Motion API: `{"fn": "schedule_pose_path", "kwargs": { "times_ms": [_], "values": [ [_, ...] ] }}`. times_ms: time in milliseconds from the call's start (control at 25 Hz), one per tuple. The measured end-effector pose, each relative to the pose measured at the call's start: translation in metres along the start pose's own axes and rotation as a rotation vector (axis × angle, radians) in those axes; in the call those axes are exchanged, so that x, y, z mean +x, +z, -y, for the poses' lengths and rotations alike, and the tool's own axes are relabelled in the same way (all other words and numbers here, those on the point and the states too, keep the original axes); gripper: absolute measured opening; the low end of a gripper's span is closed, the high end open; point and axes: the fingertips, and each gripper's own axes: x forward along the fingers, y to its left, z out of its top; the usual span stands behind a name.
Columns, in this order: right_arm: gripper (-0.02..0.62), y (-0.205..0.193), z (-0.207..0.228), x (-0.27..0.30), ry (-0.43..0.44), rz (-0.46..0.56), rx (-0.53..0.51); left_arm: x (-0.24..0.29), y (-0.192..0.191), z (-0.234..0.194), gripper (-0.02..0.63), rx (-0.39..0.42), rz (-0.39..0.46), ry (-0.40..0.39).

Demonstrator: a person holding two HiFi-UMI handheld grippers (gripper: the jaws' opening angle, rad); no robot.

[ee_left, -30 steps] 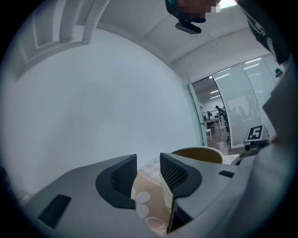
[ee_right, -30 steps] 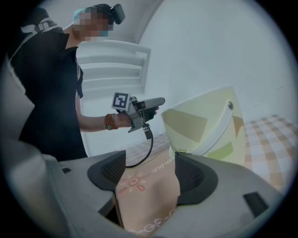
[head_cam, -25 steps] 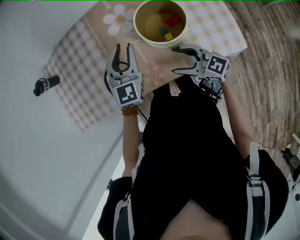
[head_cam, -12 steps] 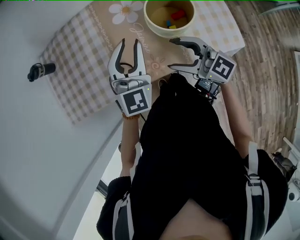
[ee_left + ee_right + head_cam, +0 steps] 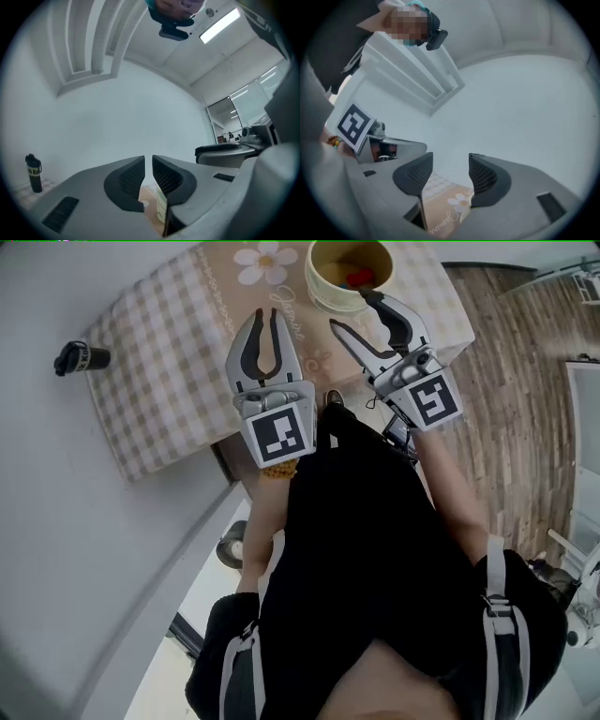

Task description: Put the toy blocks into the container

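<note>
The cream bowl (image 5: 328, 282) stands at the far end of the checked cloth (image 5: 159, 343), with a red block (image 5: 358, 277) showing inside; its other contents are hidden by my right gripper. That right gripper (image 5: 352, 310) is raised in front of the bowl. It is open and empty, and its jaws have just been closing. To its left my left gripper (image 5: 267, 317) is held up above the cloth. Only a narrow slit remains between its jaws, which have also just been closing, with nothing between them. Both gripper views look level at a white wall, past the left gripper (image 5: 148, 161) and the right gripper (image 5: 450, 161).
A black bottle (image 5: 80, 358) lies on the white surface left of the cloth, and the same bottle (image 5: 33, 173) shows at the lower left of the left gripper view. Wooden floor (image 5: 525, 381) lies to the right. The person's dark clothing fills the lower middle of the head view.
Both grippers have risen towards the head camera and their jaws have narrowed. The right gripper has rolled and now overlaps the bowl. The bowl sits nearer the top edge.
</note>
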Motion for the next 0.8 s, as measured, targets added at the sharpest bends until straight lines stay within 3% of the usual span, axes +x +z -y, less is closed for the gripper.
{"fn": "schedule_pose_path", "kwargs": {
  "times_ms": [80,120,240,320,400,560,800],
  "values": [
    [0.235,-0.01,0.002,-0.006,-0.08,-0.019,0.006,-0.004,-0.022,0.002,0.051,-0.018,-0.035,0.012],
    [0.193,-0.016,0.003,-0.009,-0.103,-0.034,0.014,-0.005,-0.031,0.006,0.049,-0.015,-0.044,0.011],
    [0.149,-0.037,0.004,-0.017,-0.147,-0.073,0.033,-0.007,-0.056,0.017,0.043,0.029,-0.062,0.01],
    [0.073,-0.051,0.011,-0.023,-0.209,-0.101,0.029,-0.008,-0.071,0.022,0.002,0.054,-0.083,0.015],
    [0.002,-0.066,0.018,-0.028,-0.25,-0.127,0.037,-0.007,-0.086,0.026,0.002,0.052,-0.11,0.018],
    [0.0,-0.096,0.019,-0.025,-0.188,-0.176,0.132,-0.005,-0.11,0.03,0.002,-0.013,-0.171,0.046],
    [0.0,-0.13,0.027,-0.018,-0.13,-0.234,0.181,0.012,-0.143,0.056,0.002,0.062,-0.24,0.021]
  ]
}}
